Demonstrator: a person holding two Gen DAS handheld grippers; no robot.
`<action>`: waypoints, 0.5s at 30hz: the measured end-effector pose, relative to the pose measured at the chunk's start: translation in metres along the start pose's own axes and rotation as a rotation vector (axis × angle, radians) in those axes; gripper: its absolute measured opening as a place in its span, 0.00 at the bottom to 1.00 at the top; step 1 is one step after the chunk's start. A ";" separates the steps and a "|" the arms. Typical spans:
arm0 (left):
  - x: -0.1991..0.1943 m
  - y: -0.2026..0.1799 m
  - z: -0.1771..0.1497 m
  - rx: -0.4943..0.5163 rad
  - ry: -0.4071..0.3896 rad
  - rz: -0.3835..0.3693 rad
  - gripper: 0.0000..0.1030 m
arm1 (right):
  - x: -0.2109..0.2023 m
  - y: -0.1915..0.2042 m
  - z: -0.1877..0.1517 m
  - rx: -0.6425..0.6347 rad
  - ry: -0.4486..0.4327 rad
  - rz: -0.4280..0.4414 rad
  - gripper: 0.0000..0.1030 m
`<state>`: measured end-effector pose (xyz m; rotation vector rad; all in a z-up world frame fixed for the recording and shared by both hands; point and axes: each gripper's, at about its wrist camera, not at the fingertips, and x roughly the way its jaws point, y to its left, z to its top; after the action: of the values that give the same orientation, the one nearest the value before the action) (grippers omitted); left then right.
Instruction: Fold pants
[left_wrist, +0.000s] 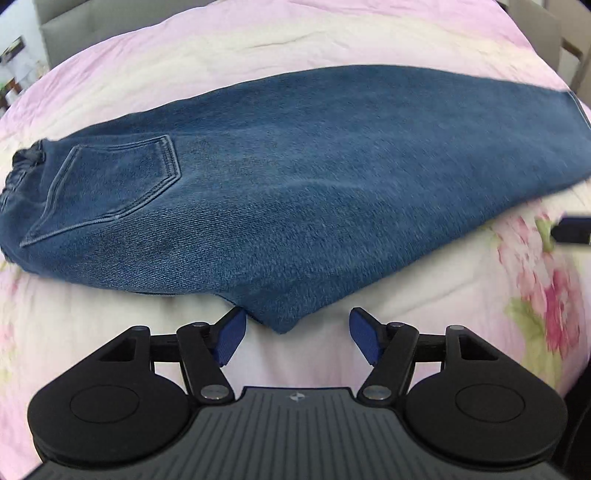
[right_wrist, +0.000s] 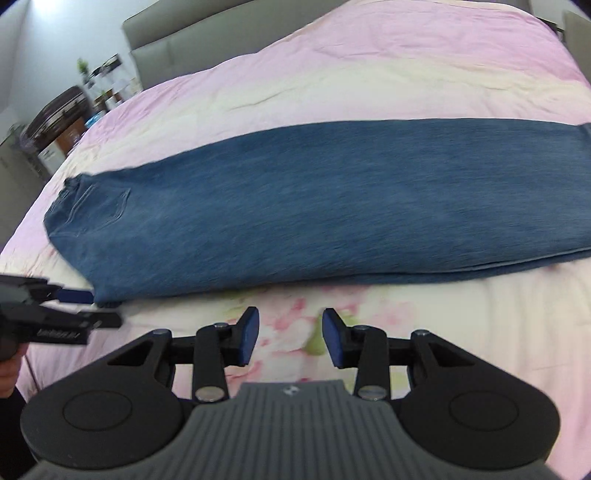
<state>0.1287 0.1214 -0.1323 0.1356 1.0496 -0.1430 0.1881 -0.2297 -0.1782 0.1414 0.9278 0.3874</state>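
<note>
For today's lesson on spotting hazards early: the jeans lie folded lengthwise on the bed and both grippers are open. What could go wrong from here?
1. The left gripper has its jaws open around only the crotch point of the jeans; so small a bite might slip out.
2. Two layers show along the near edge; a pinch there may catch only the top one, undoing the fold.
3. The right gripper hangs over the soft quilt, apart from the denim; closing low could grab bedding.

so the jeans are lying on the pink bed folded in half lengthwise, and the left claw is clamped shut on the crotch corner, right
Not quite. The left claw is open, its pads either side of the crotch corner of the jeans, as the left wrist view shows. The rest holds: they lie folded lengthwise on the pink bed.
</note>
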 end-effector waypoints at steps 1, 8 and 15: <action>-0.001 0.004 0.002 -0.028 -0.016 0.001 0.61 | 0.006 0.009 -0.003 -0.020 0.005 0.009 0.34; -0.022 0.031 0.010 -0.102 -0.202 -0.042 0.35 | 0.042 0.077 -0.010 -0.308 0.017 0.089 0.33; -0.022 0.042 0.016 -0.108 -0.181 -0.128 0.22 | 0.071 0.132 0.007 -0.574 0.015 0.153 0.33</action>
<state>0.1389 0.1613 -0.1035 -0.0423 0.8834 -0.2096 0.1969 -0.0806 -0.1898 -0.3181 0.7907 0.7816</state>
